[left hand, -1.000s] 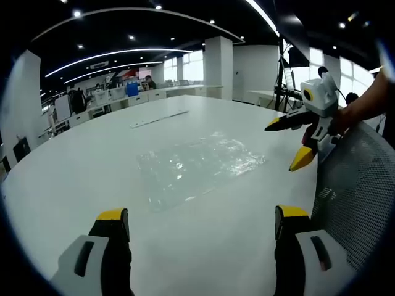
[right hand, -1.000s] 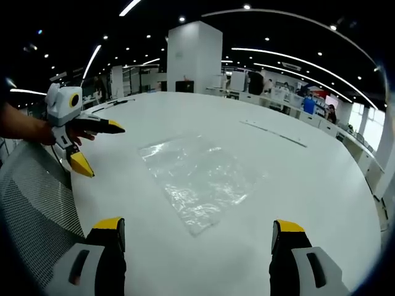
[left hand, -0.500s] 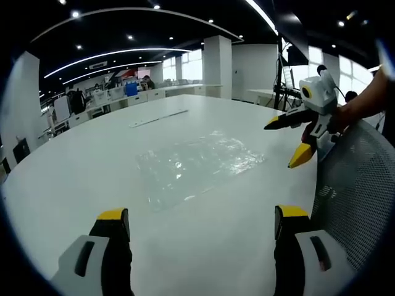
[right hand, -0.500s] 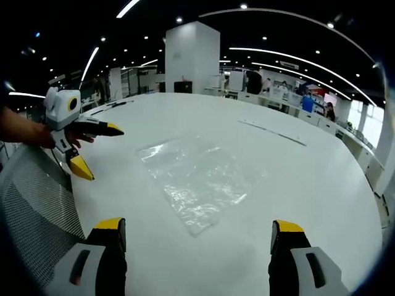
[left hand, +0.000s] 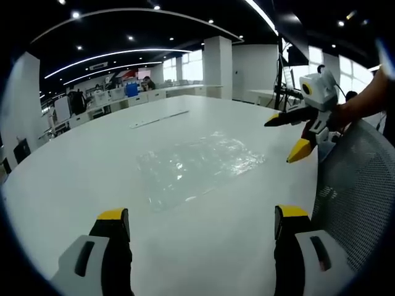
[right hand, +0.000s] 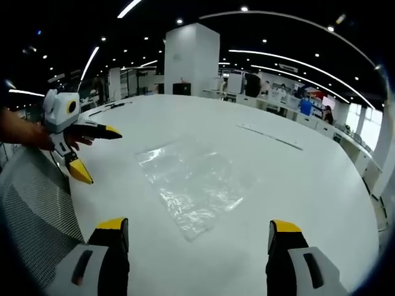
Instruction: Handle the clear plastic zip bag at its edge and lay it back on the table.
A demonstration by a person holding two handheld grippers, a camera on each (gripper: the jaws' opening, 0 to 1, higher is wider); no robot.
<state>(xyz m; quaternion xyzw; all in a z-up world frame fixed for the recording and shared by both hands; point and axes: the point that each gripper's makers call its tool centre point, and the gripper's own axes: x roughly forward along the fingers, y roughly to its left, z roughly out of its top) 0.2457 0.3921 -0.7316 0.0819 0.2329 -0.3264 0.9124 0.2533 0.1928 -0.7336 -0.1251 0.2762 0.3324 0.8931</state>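
A clear plastic zip bag [left hand: 197, 165] lies flat on the white table [left hand: 74, 166], wrinkled and glinting; the right gripper view has the bag [right hand: 194, 185] ahead of its jaws. My left gripper [left hand: 200, 225] is open near the table's edge, short of the bag, with nothing between its yellow-tipped jaws. My right gripper [right hand: 196, 233] is open too, hovering short of the bag's near corner. Each gripper appears in the other's view, held by a hand: the right gripper [left hand: 290, 135] open beside the bag, the left gripper [right hand: 92, 151] open as well.
A grey mesh chair back [left hand: 358, 203] stands at the table's edge, also as mesh chair back [right hand: 31, 209]. A thin strip [left hand: 158, 118] lies further out on the table. Desks, a white pillar [right hand: 191, 58] and people fill the office behind.
The right gripper has lifted slightly and drifted a little; its view has shifted a bit. The bag lies as before. Both grippers stay open.
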